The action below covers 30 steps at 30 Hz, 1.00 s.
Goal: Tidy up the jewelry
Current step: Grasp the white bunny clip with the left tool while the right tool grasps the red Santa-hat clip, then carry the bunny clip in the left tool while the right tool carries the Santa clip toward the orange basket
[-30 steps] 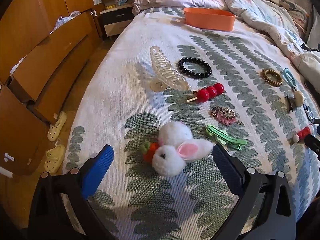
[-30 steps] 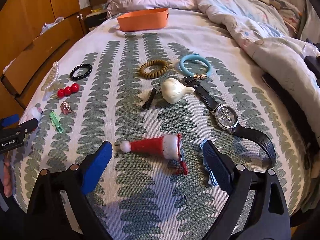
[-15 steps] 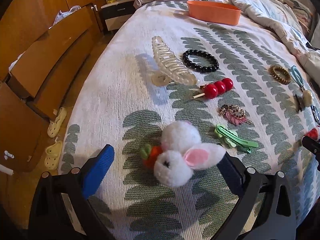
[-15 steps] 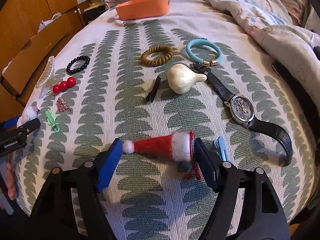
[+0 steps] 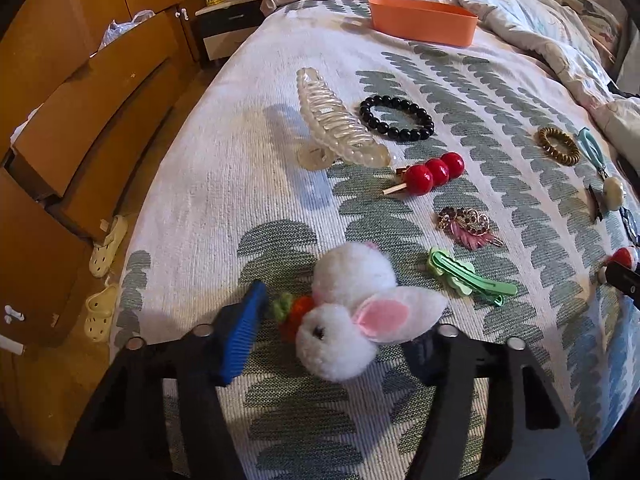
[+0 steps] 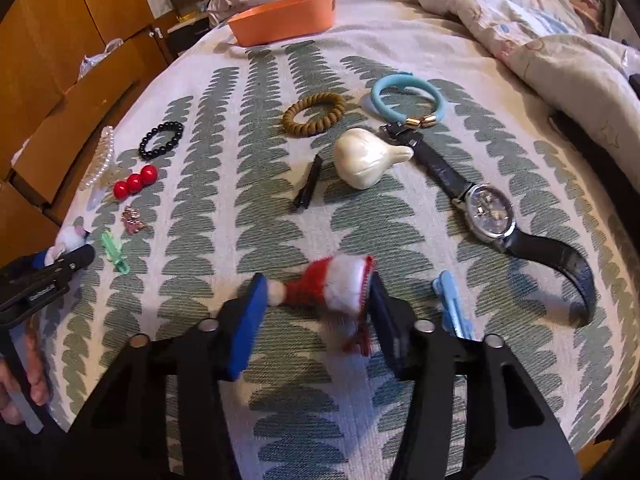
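Both my claws are closing in on soft hair clips on the bed.

My left claw (image 5: 332,332) brackets the white bunny clip (image 5: 360,312) with its orange carrot; the blue left pad sits just beside the carrot's green tip, the right pad is hidden under the bunny's ear, so I cannot tell whether I have a grip. My right claw (image 6: 316,312) is narrowed around the red Santa hat clip (image 6: 332,284), the pompom touching the left pad and the white brim against the right one. The hat looks blurred. On the bedspread (image 6: 248,184) beyond lie a watch (image 6: 492,212), a cream shell clip (image 6: 364,158), a blue bangle (image 6: 408,96) and a black bead bracelet (image 5: 396,118). The orange bin (image 5: 422,20) sits well apart at the far end.
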Each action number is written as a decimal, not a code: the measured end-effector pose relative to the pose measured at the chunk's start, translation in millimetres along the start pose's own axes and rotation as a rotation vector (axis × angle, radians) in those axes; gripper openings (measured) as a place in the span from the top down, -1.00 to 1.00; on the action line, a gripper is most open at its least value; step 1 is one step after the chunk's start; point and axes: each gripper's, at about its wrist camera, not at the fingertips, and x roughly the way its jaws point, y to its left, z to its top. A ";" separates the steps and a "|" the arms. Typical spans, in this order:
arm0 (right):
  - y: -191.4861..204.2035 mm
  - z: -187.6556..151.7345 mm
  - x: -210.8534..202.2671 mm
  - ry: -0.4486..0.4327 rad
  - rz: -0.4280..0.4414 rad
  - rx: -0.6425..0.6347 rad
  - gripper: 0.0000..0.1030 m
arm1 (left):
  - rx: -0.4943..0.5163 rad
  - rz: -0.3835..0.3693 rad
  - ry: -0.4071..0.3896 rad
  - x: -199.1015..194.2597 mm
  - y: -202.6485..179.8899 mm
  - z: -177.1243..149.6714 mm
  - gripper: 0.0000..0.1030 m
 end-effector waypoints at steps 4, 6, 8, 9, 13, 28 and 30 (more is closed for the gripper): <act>0.1 -0.4 -1.3 0.001 0.027 0.007 0.22 | -0.001 -0.013 -0.004 -0.7 0.0 1.2 0.07; -0.6 -0.4 -2.4 0.000 0.042 0.015 0.31 | 0.002 -0.014 -0.006 -1.0 -0.7 1.4 0.11; -1.4 -0.9 -3.3 0.000 0.053 0.020 0.35 | 0.000 -0.018 -0.010 -2.4 -0.2 1.5 0.15; -1.5 -0.9 -4.1 -0.001 0.058 0.023 0.39 | -0.003 -0.021 -0.012 -3.2 0.5 1.9 0.17; -3.3 -0.8 -7.5 -0.012 0.066 0.029 0.47 | -0.006 -0.025 -0.029 -8.6 1.8 2.5 0.22; -2.4 2.1 -38.3 -0.112 0.123 0.051 0.51 | -0.019 -0.049 -0.119 -32.7 6.9 11.0 0.26; -4.2 4.8 -45.5 -0.131 0.139 0.062 0.51 | -0.023 -0.057 -0.125 -35.8 7.7 11.1 0.26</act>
